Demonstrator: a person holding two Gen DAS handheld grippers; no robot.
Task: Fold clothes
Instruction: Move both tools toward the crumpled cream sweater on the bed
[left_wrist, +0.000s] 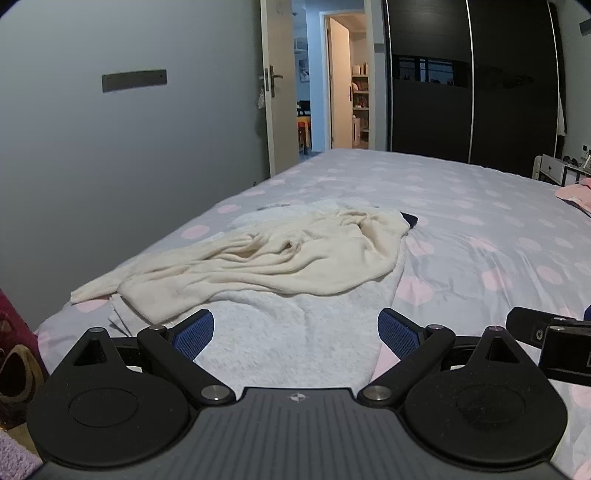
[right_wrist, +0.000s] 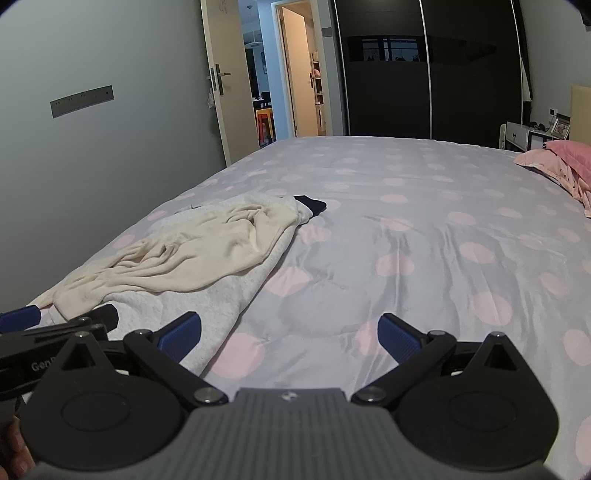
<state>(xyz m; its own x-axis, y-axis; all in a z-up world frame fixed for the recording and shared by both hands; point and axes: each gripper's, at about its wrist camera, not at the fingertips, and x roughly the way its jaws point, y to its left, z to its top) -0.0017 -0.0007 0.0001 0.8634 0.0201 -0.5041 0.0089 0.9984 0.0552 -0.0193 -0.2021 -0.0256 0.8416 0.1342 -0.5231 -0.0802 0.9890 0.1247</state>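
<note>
Here the bed (left_wrist: 461, 206), spotted pink, runs ahead of both released jaws toward a dark wardrobe (left_wrist: 472, 77) and open door (left_wrist: 279, 85). A cream garment (left_wrist: 280, 254) lies crumpled on a grey one (left_wrist: 295, 332), beyond the left gripper (left_wrist: 295, 334); the right gripper (right_wrist: 289, 338) hovers beside them.

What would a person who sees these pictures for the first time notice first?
First the crumpled cream garment, lying on top of a pale grey garment near the left edge of the bed, whose cover has pink dots. Then the left gripper and right gripper low in front, both with jaws wide apart and nothing between them. Behind the bed stands a dark wardrobe beside an open door.
</note>
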